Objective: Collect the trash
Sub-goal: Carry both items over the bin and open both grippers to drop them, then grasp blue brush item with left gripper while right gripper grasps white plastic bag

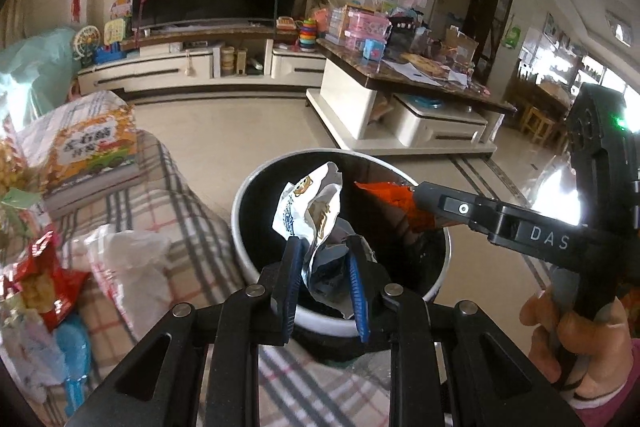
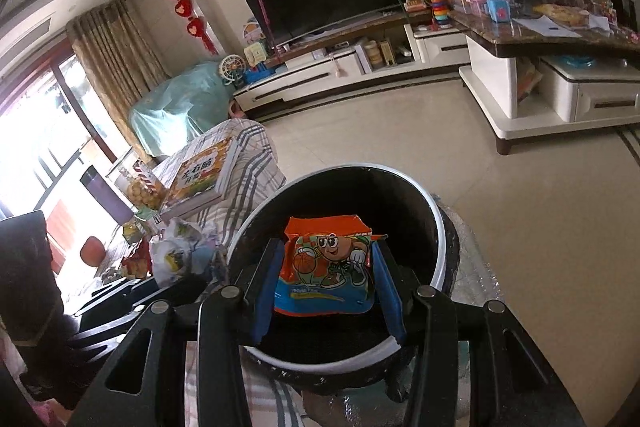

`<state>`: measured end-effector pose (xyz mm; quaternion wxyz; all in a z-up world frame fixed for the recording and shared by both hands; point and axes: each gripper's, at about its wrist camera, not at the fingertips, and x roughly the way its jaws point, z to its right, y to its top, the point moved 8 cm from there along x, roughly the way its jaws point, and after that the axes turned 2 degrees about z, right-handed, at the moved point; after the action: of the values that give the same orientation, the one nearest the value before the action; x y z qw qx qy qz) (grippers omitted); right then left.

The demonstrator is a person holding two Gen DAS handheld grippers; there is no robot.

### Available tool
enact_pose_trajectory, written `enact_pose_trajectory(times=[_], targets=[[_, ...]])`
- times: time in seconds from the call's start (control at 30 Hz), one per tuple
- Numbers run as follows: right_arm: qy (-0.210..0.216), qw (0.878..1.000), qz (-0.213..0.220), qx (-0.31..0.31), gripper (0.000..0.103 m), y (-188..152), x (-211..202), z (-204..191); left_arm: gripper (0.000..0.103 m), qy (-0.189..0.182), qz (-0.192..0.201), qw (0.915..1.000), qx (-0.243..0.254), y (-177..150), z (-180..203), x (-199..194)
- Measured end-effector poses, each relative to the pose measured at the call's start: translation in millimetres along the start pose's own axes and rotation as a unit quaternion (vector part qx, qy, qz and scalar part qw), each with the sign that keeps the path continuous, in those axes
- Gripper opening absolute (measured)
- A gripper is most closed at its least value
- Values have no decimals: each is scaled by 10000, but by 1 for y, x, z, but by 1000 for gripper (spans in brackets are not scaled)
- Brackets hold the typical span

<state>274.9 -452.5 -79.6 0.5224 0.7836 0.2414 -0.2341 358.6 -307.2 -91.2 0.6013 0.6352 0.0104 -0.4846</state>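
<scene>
A: Step in hand?

B: Delivery. Both wrappers hang over the black bin, at six o'clock in each wrist view.

A: The tongs?

B: Left tongs nearly closed, clamping a crumpled white wrapper. Right tongs partly open, pads pressing an orange snack packet by its sides.

A: Next move?

B: I judge: open both over the bin's mouth, clear of its white rim, and let them drop.

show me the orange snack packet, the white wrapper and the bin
orange snack packet [image 2: 328, 267], right wrist view, printed cartoon front
white wrapper [image 1: 316, 211], left wrist view, crumpled upper part
bin [image 1: 240, 227], left wrist view, white left rim
</scene>
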Motion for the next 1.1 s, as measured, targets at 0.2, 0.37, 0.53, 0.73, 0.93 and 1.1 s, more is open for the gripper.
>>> enact_pose_trajectory(times=[0.2, 0.37, 0.53, 0.73, 0.93, 1.1], targets=[[-78, 9999, -81, -13, 51, 4, 9, 6, 43, -13, -98, 9999, -24, 7, 1, 20], [-194, 9997, -113, 79, 63, 6, 12, 11, 58, 21, -75, 9999, -64, 7, 3, 24], [-185, 9996, -36, 232, 72, 7, 7, 13, 63, 48, -42, 9999, -149, -4, 0, 13], [-143, 9994, 142, 289, 85, 4, -6, 3, 64, 50, 15, 9995, -319, -28, -8, -15], [36, 9996, 169, 206, 92, -15, -15, -23, 64, 171, 134, 9987, -465, -60, -18, -51], [161, 9998, 81, -15, 92, -36, -16, -51, 64, 344, 139, 9973, -633, -90, -35, -82]])
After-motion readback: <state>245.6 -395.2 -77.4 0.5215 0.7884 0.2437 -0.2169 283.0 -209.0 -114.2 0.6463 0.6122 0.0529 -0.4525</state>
